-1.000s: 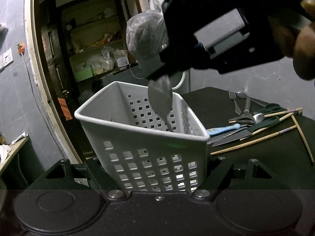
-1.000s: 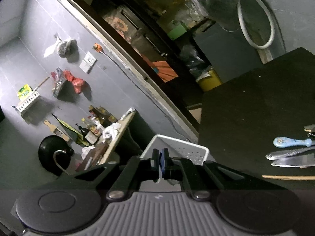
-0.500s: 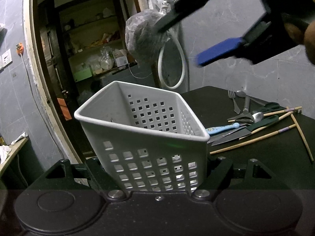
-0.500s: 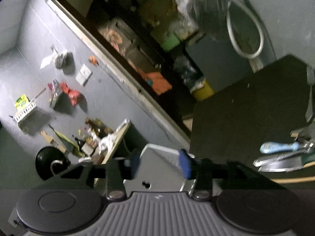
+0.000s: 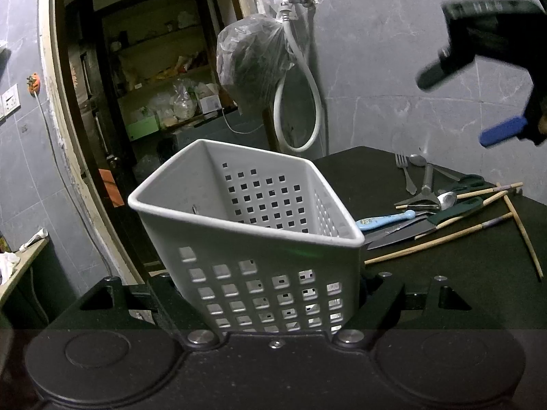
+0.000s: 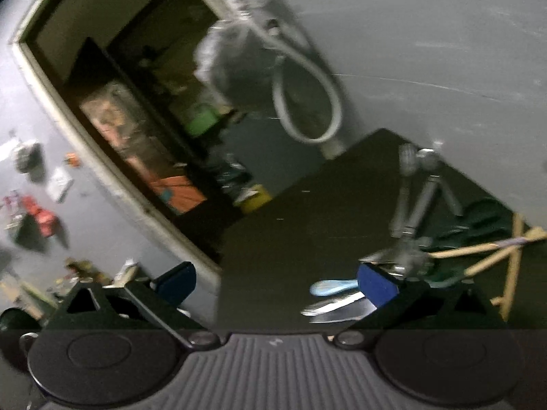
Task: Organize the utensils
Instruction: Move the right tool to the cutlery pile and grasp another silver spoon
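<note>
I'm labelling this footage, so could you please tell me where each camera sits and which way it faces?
Left wrist: on the left gripper, facing the white basket clamped between its fingers; the right gripper shows upper right.
Right wrist: on the right gripper, jaws opening and empty, tilted towards the dark table.
Shared: blue-handled utensil, knives, chopsticks, hose.
</note>
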A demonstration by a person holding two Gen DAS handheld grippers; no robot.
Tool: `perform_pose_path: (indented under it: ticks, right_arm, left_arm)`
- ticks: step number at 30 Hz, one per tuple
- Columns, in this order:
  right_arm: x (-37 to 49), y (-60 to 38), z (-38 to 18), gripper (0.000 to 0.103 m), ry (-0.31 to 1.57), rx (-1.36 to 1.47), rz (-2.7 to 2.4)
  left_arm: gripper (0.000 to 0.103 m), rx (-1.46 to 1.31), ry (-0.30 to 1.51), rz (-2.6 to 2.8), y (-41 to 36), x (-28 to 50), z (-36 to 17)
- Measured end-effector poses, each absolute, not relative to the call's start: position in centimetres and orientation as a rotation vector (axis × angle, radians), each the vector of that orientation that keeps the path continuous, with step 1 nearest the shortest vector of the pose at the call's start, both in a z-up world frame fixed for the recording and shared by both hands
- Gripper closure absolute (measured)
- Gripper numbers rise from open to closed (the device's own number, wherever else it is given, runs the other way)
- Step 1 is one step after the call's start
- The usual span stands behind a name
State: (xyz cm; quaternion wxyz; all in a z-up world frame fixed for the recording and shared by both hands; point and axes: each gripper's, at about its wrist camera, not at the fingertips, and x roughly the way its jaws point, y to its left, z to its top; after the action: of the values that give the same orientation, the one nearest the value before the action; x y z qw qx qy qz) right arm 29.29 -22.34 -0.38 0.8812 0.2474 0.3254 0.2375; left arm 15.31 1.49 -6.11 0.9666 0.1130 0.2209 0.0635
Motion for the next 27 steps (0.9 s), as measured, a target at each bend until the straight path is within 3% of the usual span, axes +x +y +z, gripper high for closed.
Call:
perform_pose_path:
  ticks: [27]
  right_arm:
    - [36.4, -24.9, -8.6, 0.001, 0.832, 0.342, 0.343]
  left_arm:
    - [0.022, 0.237, 0.466, 0.166, 1.3, 14.7, -6.1]
